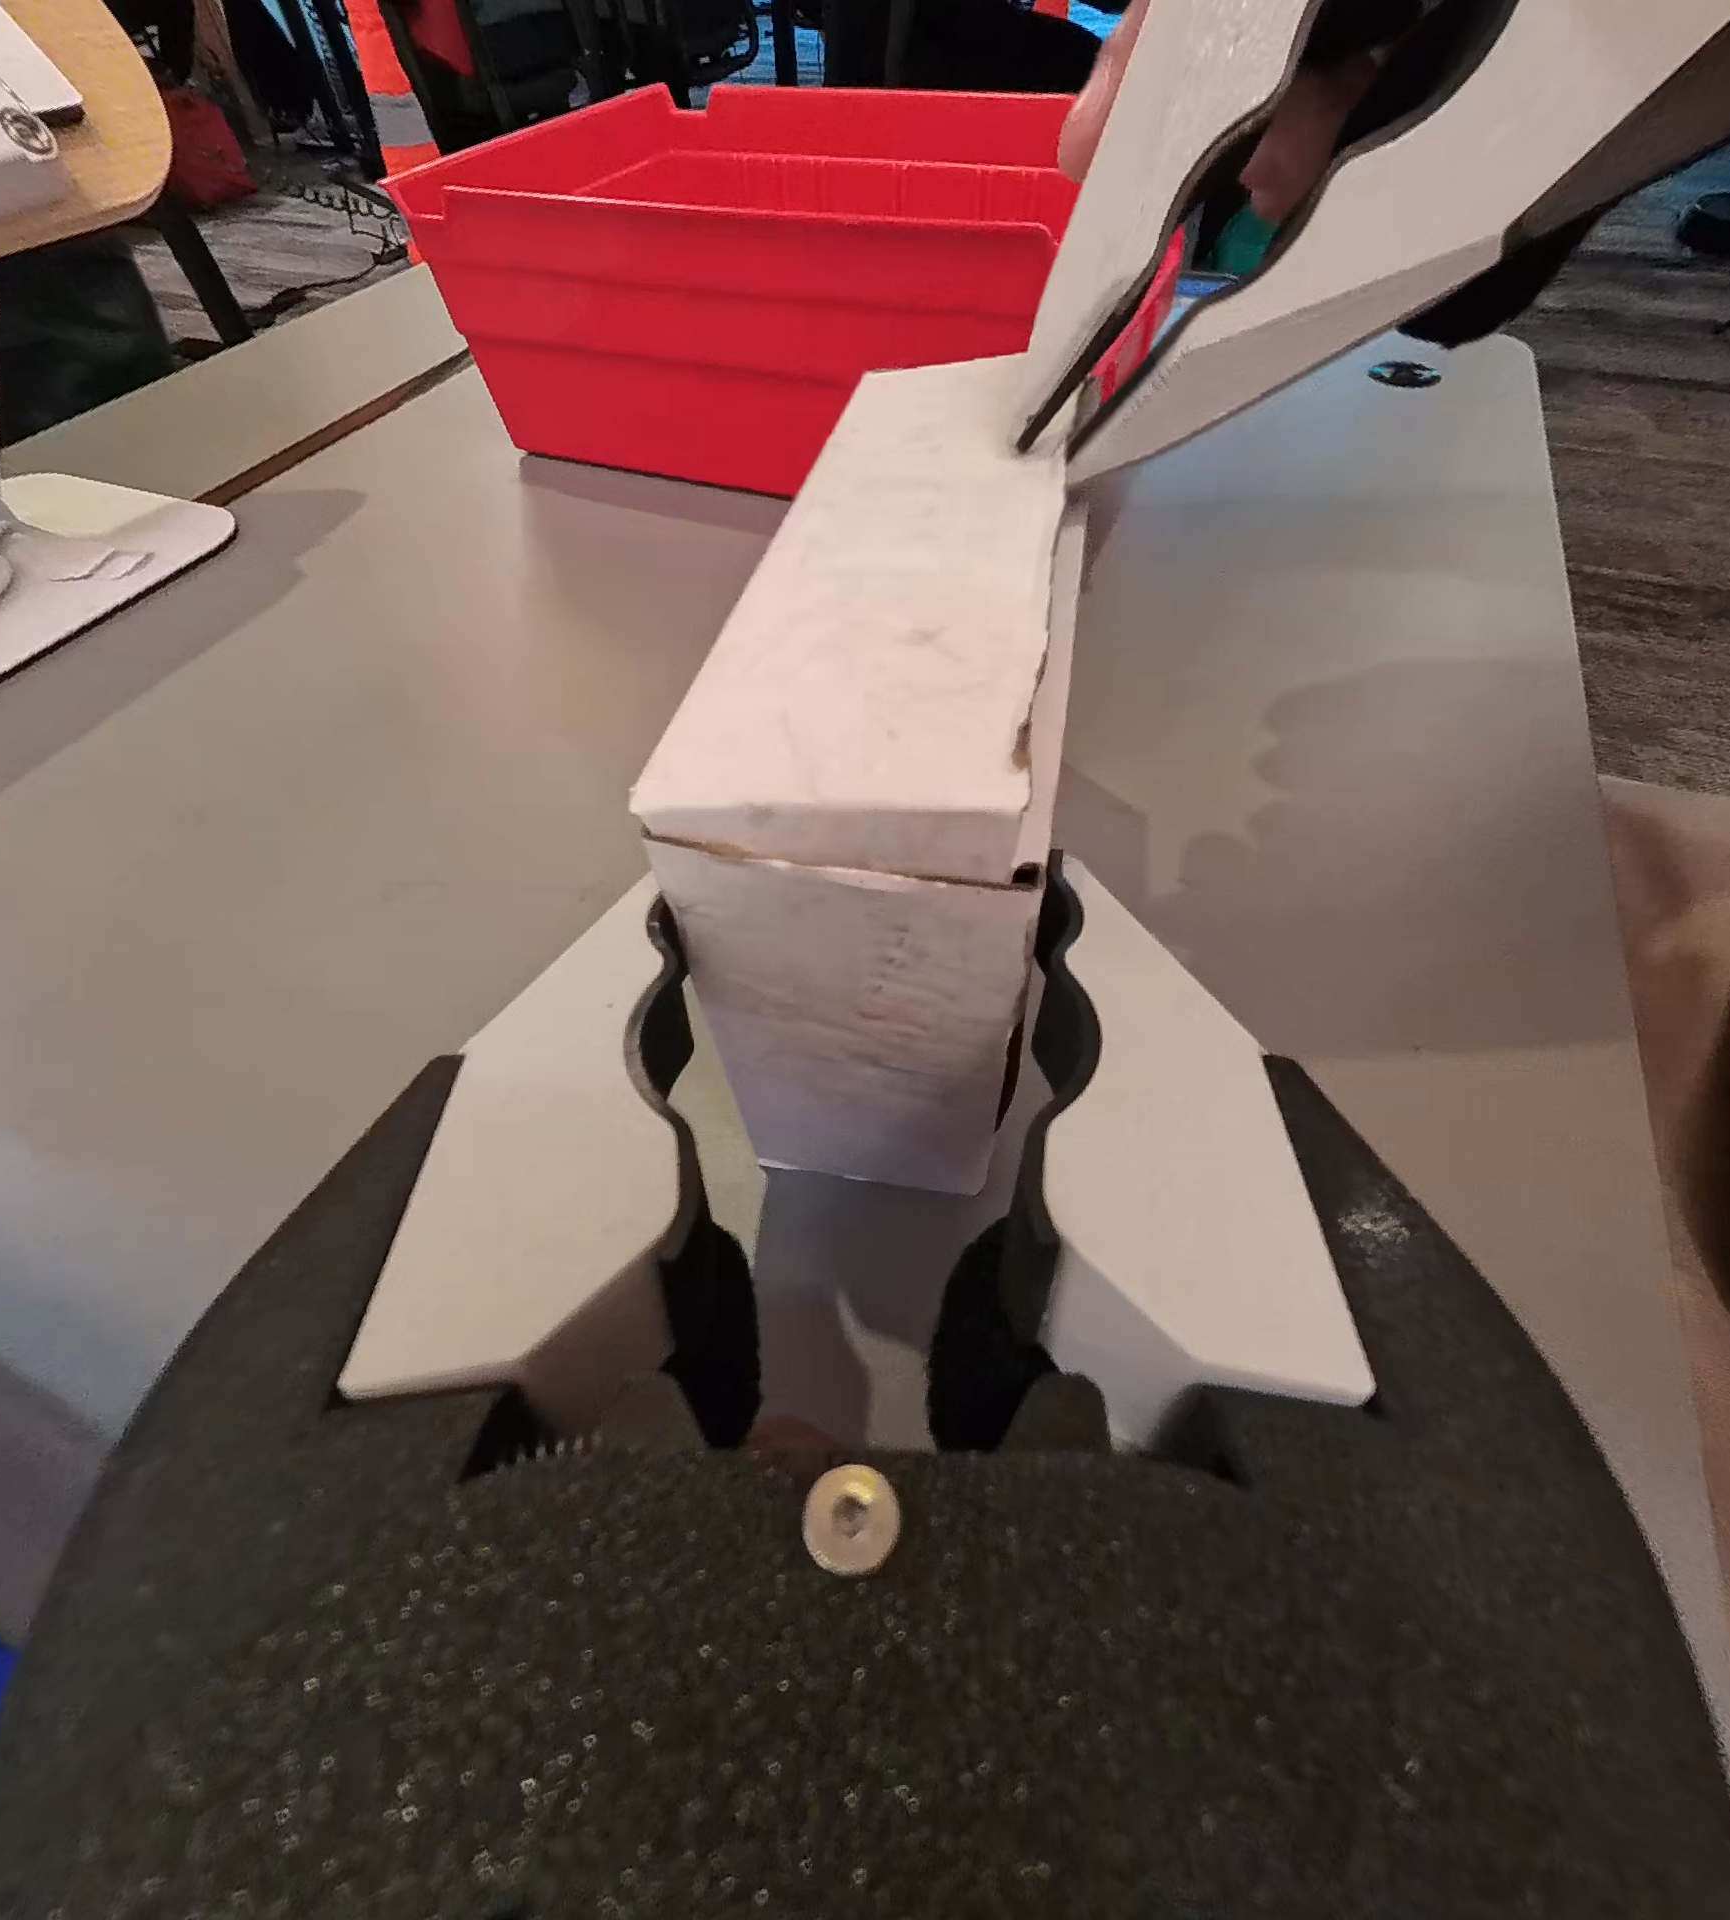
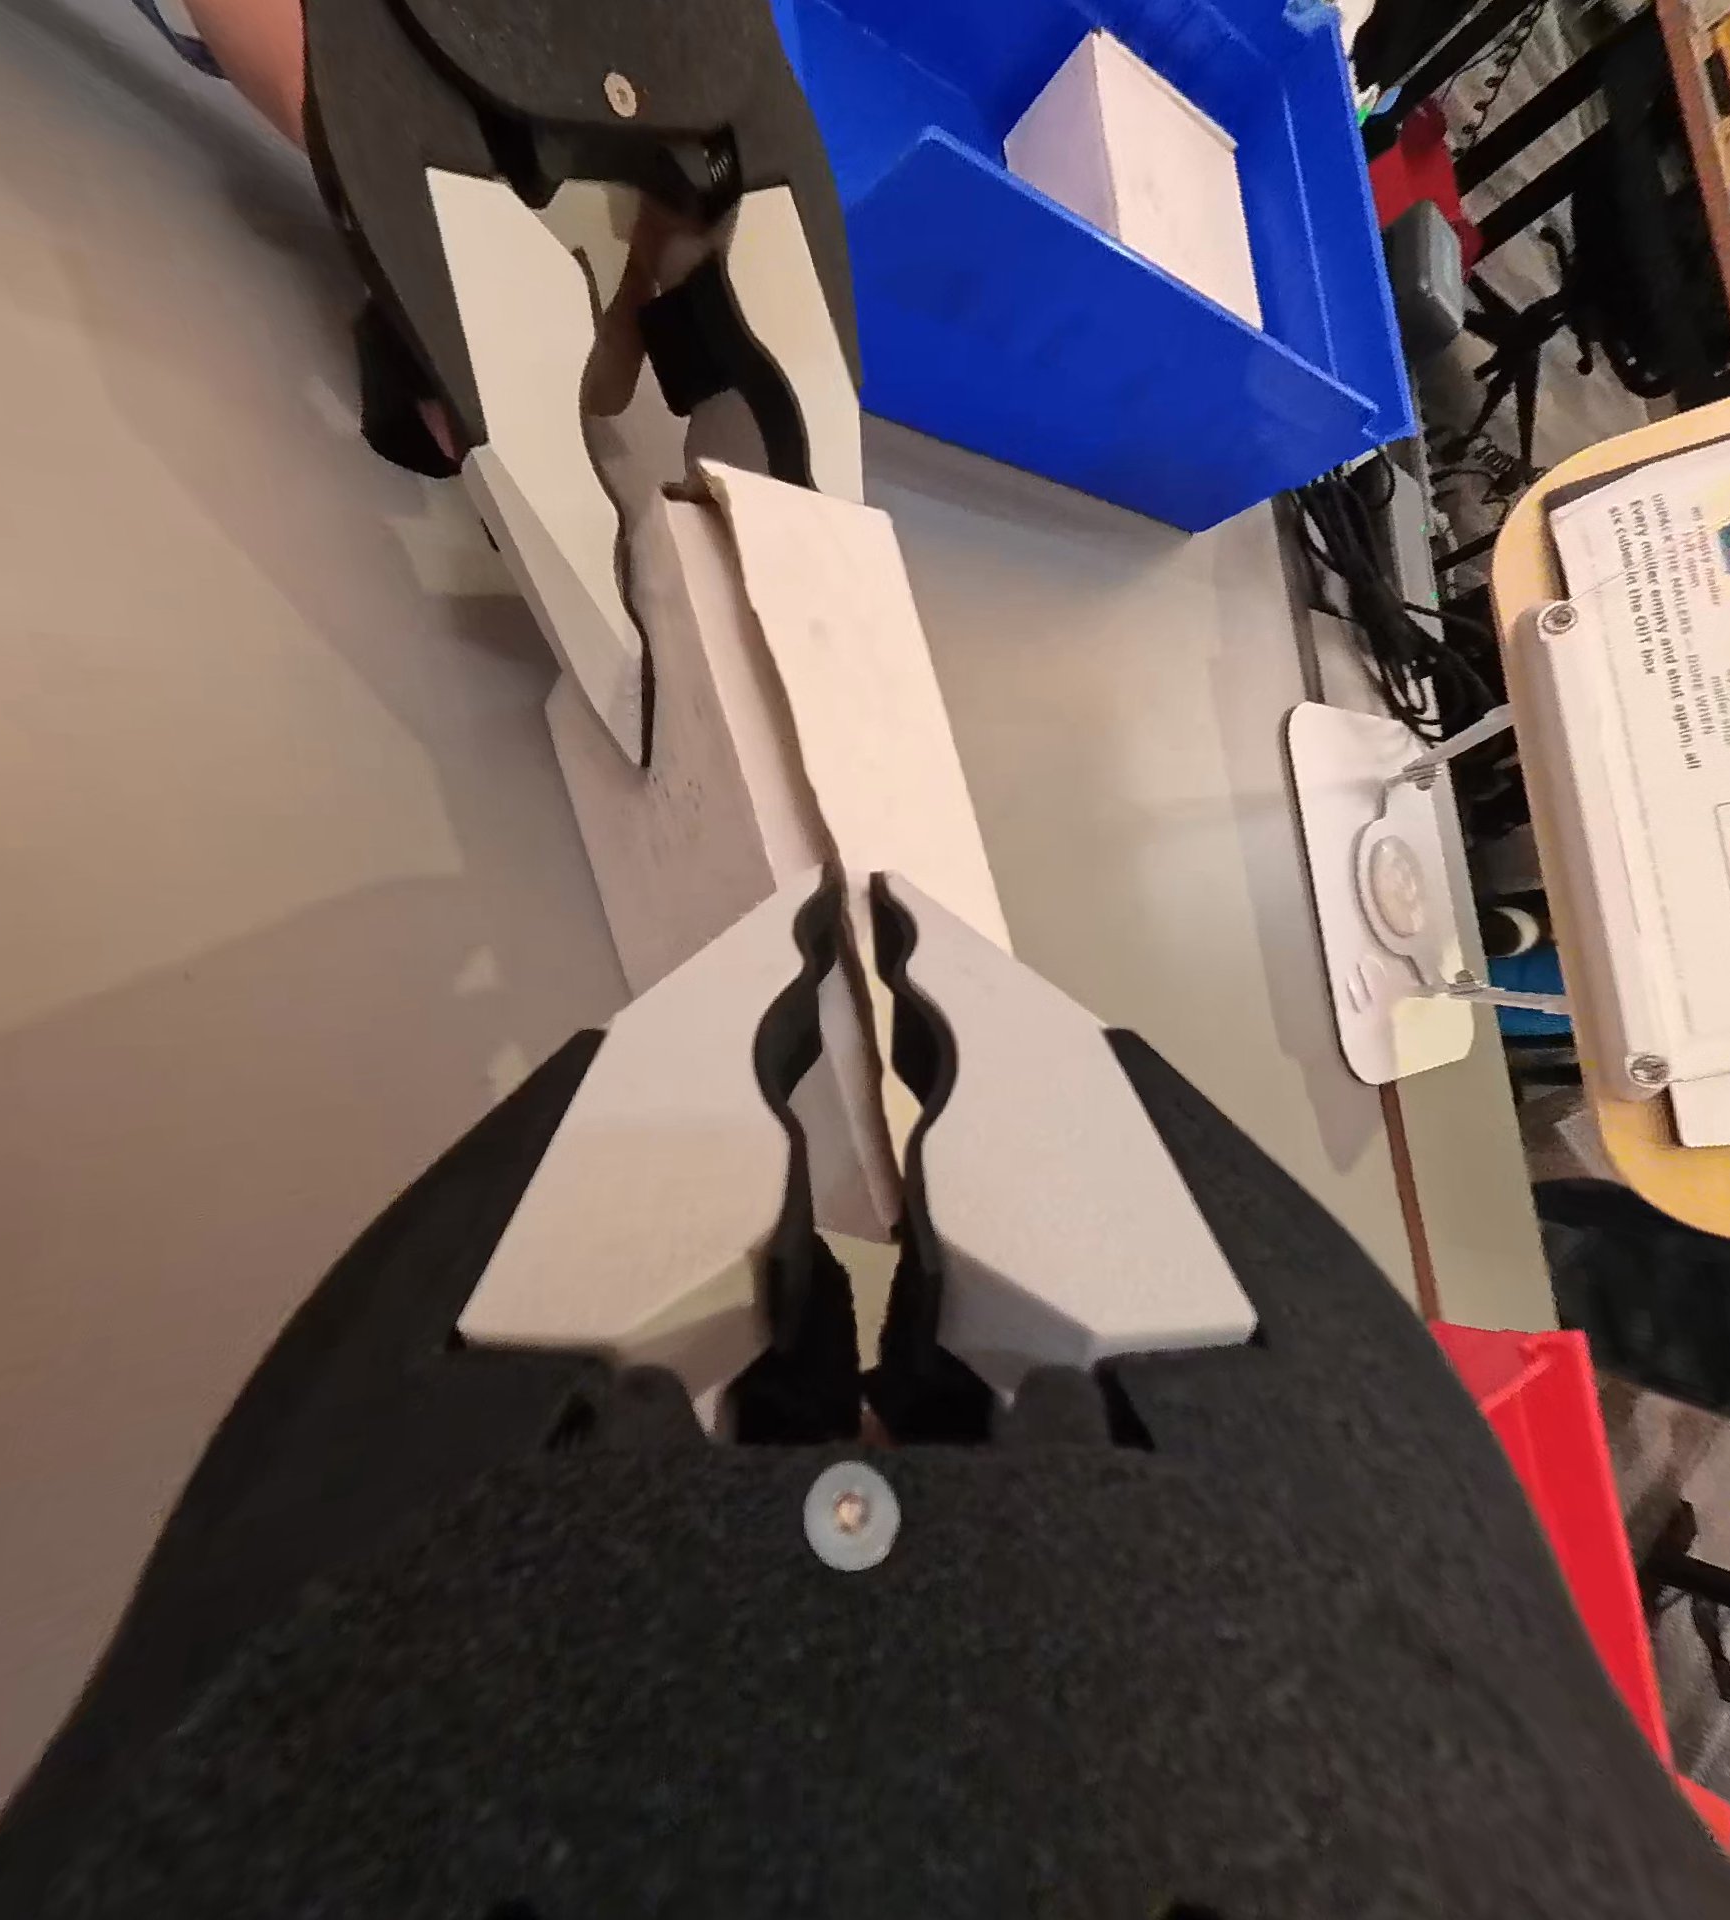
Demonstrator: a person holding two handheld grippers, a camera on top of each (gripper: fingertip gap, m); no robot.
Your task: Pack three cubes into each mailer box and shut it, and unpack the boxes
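Note:
A long white mailer box (image 1: pixel 892 665) lies on the grey table (image 1: pixel 321 831), lid down but slightly gapped along its right edge. My left gripper (image 1: pixel 856 925) is shut on the box's near end, one finger on each side wall. My right gripper (image 1: pixel 1048 447) comes in from the upper right and is shut on the lid's far right edge. In the right wrist view, my right gripper (image 2: pixel 856 894) pinches the thin lid edge of the box (image 2: pixel 840 665), and the left gripper (image 2: pixel 705 582) clamps the far end. No cubes show.
A red bin (image 1: pixel 736 312) stands behind the box; its corner shows in the right wrist view (image 2: pixel 1547 1507). A blue bin (image 2: pixel 1100 343) holds another white box (image 2: pixel 1141 177). A white stand base (image 2: pixel 1380 883) and an instruction sheet (image 2: pixel 1692 779) are at the table's side.

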